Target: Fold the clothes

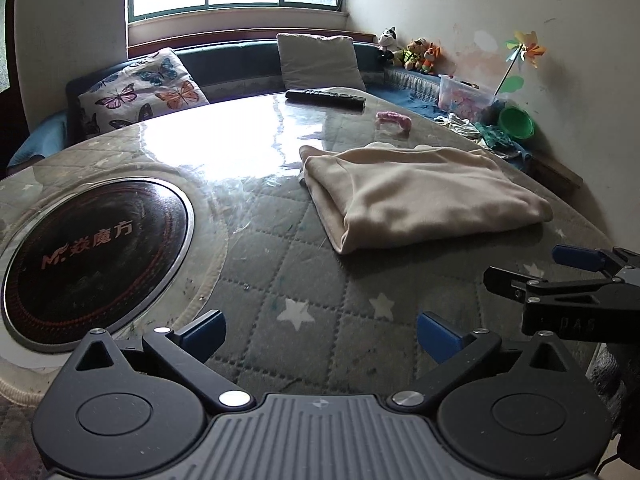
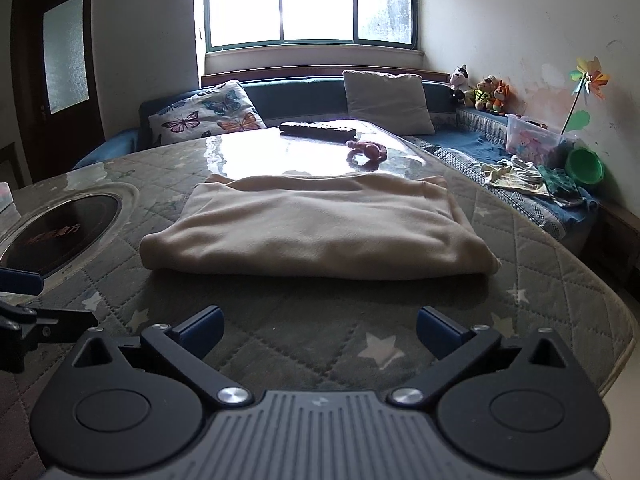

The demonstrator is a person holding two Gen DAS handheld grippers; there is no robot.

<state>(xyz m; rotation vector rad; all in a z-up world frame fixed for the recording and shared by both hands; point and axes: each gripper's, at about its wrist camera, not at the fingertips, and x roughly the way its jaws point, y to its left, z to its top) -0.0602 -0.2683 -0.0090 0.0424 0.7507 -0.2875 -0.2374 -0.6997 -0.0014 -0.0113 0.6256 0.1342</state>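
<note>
A cream garment (image 1: 420, 196) lies folded into a thick rectangle on the quilted, glass-topped table (image 1: 304, 280). In the right wrist view it (image 2: 320, 228) sits straight ahead of my right gripper (image 2: 319, 330), which is open and empty, a short way back from the near fold. My left gripper (image 1: 321, 334) is open and empty, to the left of and nearer than the garment. The right gripper's fingers (image 1: 576, 258) show at the right edge of the left wrist view.
A round black induction plate (image 1: 96, 256) is set into the table at the left. A black remote (image 1: 325, 98) and a pink toy (image 1: 394, 119) lie at the far side. A sofa with cushions, toys and a green bowl (image 2: 586, 168) lies beyond.
</note>
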